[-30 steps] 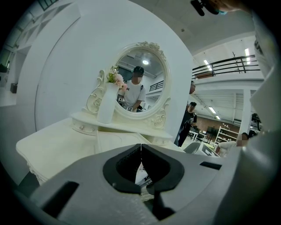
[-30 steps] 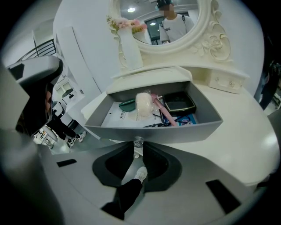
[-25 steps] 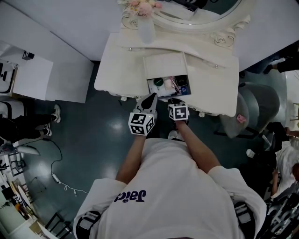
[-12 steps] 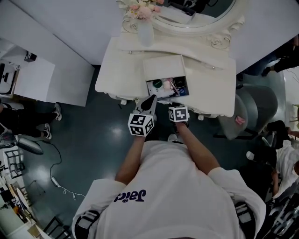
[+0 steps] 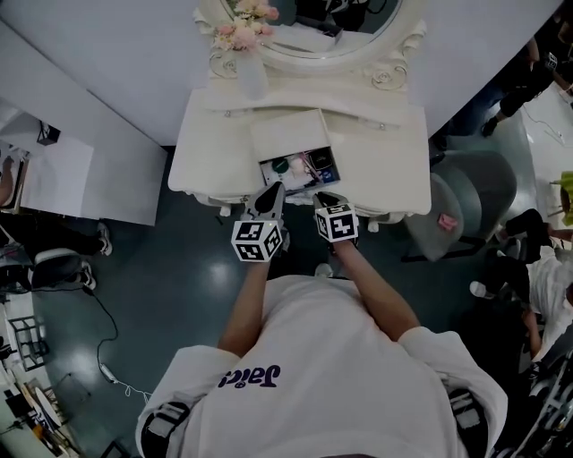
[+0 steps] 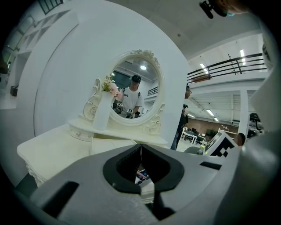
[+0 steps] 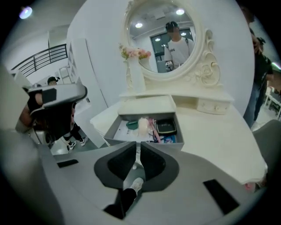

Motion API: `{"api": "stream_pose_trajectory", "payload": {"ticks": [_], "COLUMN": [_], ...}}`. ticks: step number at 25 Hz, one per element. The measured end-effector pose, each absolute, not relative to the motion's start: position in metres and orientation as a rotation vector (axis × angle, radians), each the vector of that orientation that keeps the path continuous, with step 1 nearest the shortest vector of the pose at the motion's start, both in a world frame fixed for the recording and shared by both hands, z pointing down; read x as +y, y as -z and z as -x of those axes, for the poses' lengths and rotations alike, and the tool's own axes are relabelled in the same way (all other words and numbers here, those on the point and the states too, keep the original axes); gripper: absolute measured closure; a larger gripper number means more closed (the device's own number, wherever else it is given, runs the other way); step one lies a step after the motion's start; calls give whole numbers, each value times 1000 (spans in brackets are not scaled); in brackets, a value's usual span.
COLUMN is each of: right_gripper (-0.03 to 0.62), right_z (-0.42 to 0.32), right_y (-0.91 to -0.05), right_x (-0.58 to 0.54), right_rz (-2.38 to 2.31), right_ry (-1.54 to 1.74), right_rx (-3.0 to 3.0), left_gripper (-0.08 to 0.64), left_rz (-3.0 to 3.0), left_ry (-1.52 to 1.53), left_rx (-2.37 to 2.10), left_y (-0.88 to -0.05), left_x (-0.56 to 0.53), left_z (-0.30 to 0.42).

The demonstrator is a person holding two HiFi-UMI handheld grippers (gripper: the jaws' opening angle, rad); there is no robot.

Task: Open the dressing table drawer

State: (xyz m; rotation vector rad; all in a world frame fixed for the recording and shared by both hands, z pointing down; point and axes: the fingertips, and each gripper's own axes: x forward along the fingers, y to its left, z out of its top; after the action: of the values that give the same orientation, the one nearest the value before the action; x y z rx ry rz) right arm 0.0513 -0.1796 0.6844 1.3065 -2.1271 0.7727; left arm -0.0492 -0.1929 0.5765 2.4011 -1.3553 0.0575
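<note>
The cream dressing table (image 5: 380,174) stands against the wall, and its middle drawer (image 5: 295,187) is pulled out. Inside lie small cosmetics and a dark case. In the right gripper view the drawer (image 7: 112,126) gapes just beyond my jaws. My left gripper (image 5: 270,191) hangs at the drawer's front left, shut and empty, its tips meeting in the left gripper view (image 6: 141,147). To the drawer's front right is my right gripper (image 5: 323,198), a little above the drawer front. Its jaws (image 7: 138,145) are closing to a narrow slit with nothing between them.
An oval mirror (image 5: 304,22) and a vase of pink flowers (image 5: 243,49) stand at the back of the table. A grey chair (image 5: 467,201) is to the right, a white panel (image 5: 76,179) to the left. People stand at the right edge.
The right gripper has lifted a little in front of the drawer. The head view has shifted, so the table sits further left. The drawer stays open.
</note>
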Motion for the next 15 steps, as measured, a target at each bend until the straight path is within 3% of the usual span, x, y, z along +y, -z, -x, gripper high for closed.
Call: {"api": "stream_pose_trajectory", "payload": {"ticks": [15], "right_gripper": [583], "right_z": [-75], "right_y": [-490], "right_x": [-191], "right_rz": [-1627], "right_ry": [-369], "right_rx": [-2510], "left_gripper": [545], "left_rz": [-2586], "left_ry": [82], "left_rx": [-1430], "left_y": [-475], "left_x": [-185], "left_z": [27]}}
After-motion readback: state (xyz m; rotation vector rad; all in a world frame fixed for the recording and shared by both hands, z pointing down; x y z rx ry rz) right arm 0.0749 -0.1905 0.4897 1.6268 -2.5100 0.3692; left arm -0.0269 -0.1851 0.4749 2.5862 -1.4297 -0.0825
